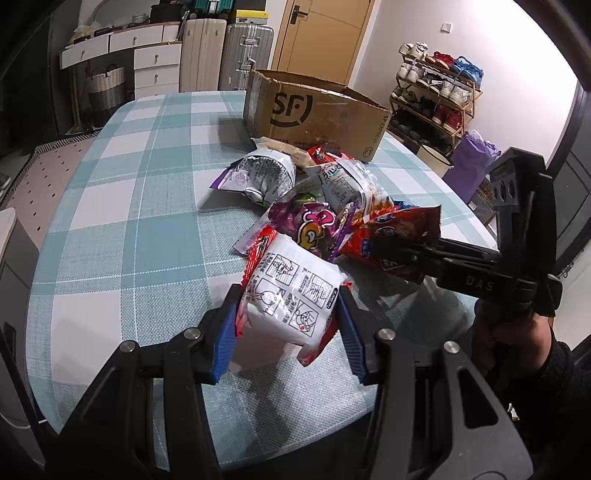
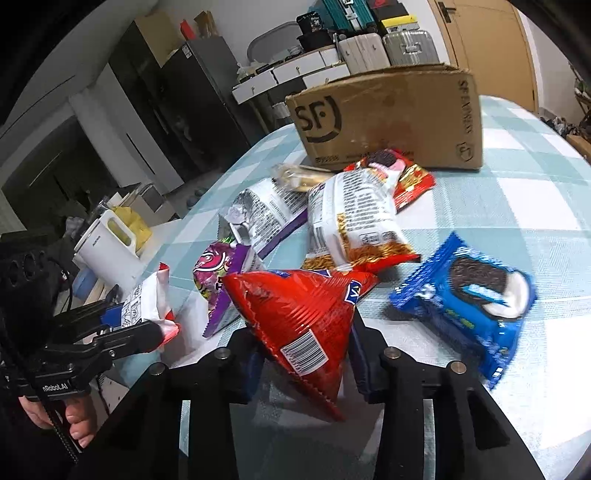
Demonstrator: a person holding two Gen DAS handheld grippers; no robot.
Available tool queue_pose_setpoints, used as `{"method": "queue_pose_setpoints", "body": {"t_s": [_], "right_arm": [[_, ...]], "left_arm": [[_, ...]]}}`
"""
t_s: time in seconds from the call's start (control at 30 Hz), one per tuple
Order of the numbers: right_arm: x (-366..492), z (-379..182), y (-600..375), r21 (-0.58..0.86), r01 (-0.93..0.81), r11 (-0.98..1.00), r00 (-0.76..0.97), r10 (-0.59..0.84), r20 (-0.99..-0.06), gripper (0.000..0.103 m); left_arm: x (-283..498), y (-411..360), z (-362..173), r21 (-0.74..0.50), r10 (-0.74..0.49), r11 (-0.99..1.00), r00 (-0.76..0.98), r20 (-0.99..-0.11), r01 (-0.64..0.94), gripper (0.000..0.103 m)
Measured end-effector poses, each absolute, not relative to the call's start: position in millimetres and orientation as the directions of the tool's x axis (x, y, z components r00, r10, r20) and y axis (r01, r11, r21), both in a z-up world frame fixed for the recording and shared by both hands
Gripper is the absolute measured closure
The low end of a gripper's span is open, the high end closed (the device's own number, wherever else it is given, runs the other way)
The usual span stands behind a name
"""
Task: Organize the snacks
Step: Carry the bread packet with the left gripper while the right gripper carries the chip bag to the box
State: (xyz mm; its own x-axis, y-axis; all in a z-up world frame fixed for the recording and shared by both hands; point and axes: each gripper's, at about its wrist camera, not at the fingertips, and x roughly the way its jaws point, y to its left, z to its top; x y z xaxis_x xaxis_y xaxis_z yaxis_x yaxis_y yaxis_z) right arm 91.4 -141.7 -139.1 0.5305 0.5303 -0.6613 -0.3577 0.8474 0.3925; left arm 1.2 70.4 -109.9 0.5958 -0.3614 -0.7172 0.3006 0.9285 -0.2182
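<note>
Tabletop (image 1: 122, 206), covered in a teal-and-white check cloth. Behind it: white drawer unit (image 1: 147, 59); two upright suitcases, one cream (image 1: 202, 55), one silver (image 1: 246, 55); wooden door (image 1: 325, 33); woven basket (image 1: 107, 90) on the floor. To one side: shoe rack (image 1: 436, 96) filled with shoes; purple bag (image 1: 471, 162) near it. Opposite side: white jug-shaped container (image 2: 109, 247); dark cabinet (image 2: 192, 107).

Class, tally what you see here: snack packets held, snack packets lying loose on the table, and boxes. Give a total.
Held packets: 2 (white-and-red packet, red packet)
Loose packets: 6 (blue packet, purple packet, stick-snack packet, silver packet, red packet by the box, clear-wrapped pastry)
Cardboard box: 1
Total: 9
</note>
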Motion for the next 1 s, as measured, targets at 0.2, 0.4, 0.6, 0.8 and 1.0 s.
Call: {"method": "queue_pose_setpoints", "body": {"t_s": [0.2,0.4,0.6,0.8,1.0], "right_arm": [[78.5,-129.9,-154.6,0.400,-0.359,0.843,0.561,0.538,-0.630,0.064],[68.8,-111.1,-164.0,0.406,-0.381,0.831,0.582,0.556,-0.593,0.064],[63.3,-84.3,-168.1,0.403,-0.414,0.816,0.604,0.578,-0.549,0.064],[70.1,-58.9,-173.5,0.403,-0.441,0.802,0.614,0.597,-0.517,0.064],[95.0,-36.5,-182.1,0.412,-0.457,0.788,0.618,0.615,-0.490,0.064]], "left_arm": [[1.7,70.6,-105.4,-0.230,-0.368,0.927,0.599,-0.711,0.297,0.056],[2.0,70.1,-92.5,-0.236,-0.359,0.932,0.629,-0.690,0.274,0.056],[10.4,66.1,-75.0,-0.247,-0.371,0.928,0.643,-0.670,0.278,0.056],[29.5,58.5,-57.8,-0.239,-0.371,0.928,0.652,-0.661,0.286,0.056],[61.5,47.9,-38.5,-0.236,-0.375,0.926,0.656,-0.655,0.294,0.056]]}}
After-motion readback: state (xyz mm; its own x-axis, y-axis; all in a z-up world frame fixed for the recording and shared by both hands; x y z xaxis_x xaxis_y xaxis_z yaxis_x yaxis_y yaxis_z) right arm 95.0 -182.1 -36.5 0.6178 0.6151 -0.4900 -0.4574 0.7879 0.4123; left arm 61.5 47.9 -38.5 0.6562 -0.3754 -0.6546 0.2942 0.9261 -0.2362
